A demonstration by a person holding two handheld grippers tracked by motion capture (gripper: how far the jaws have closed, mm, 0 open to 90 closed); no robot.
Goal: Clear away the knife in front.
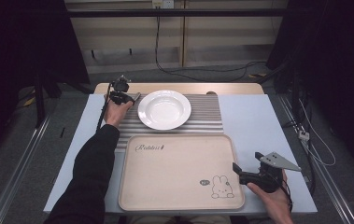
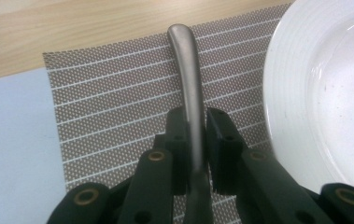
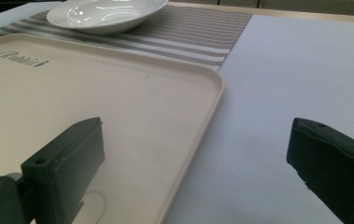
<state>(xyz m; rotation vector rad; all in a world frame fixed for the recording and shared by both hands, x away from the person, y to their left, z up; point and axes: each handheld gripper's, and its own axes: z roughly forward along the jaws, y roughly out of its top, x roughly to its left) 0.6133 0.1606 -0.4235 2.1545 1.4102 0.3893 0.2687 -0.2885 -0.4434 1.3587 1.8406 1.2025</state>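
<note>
My left gripper is at the far left of the striped placemat, shut on the grey metal handle of a utensil. In the left gripper view the jaws pinch the handle from both sides; its rounded end points away over the placemat, and its working end is hidden below. A white deep plate sits just right of it, empty. My right gripper rests at the near right, open and holding nothing, beside the right rim of a beige tray.
The tray carries a rabbit drawing and lettering and holds nothing. In the right gripper view the open jaws straddle the tray's rim and the pale blue table cover. The plate lies beyond. Cables trail on the floor behind.
</note>
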